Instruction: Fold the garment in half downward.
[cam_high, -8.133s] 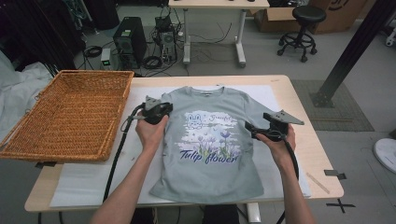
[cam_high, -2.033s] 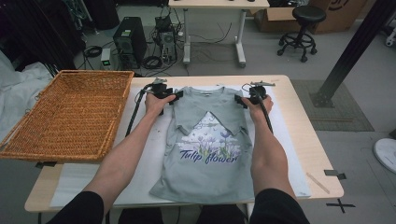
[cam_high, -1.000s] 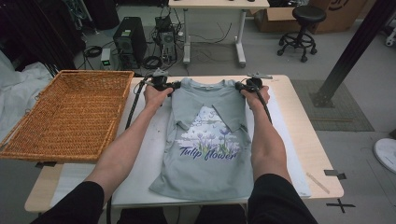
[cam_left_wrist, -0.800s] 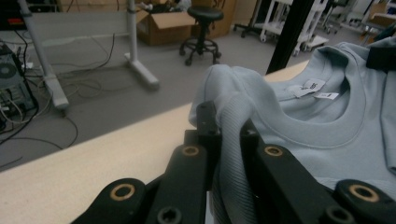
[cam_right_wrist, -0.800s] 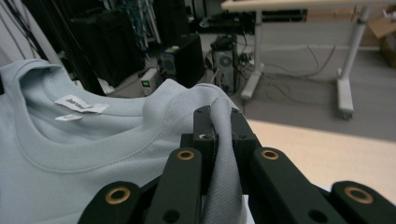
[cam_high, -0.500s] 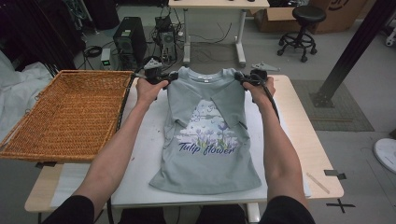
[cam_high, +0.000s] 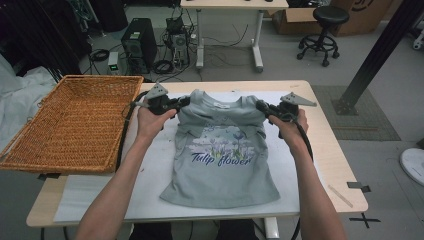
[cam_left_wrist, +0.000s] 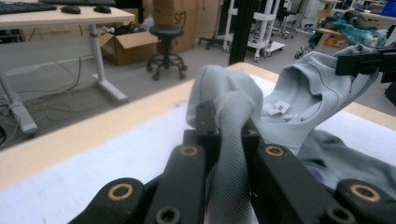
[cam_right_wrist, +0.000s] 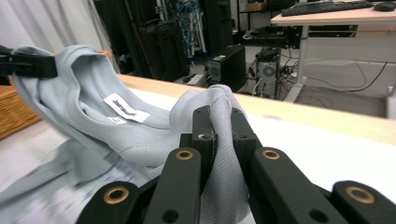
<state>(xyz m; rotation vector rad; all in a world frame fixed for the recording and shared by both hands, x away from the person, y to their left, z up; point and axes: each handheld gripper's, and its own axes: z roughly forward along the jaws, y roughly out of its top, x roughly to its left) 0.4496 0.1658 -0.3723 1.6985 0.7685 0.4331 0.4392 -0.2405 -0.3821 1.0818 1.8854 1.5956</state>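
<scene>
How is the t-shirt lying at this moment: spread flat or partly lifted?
Partly lifted: the left gripper and right gripper pinch the t-shirt at its shoulders, raising the collar, while its lower part lies on the table.

The shirt's (cam_high: 220, 155) sleeves are folded under or bunched up at the shoulders, so can't really make them out. The neck label (cam_right_wrist: 126, 108) has print on it but it's way too small to read. Near end of the table (cam_high: 330, 150) gets cut off at the bottom edge, same with the person's arms. Lower left of the right gripper view is just blurry fabric.
</scene>
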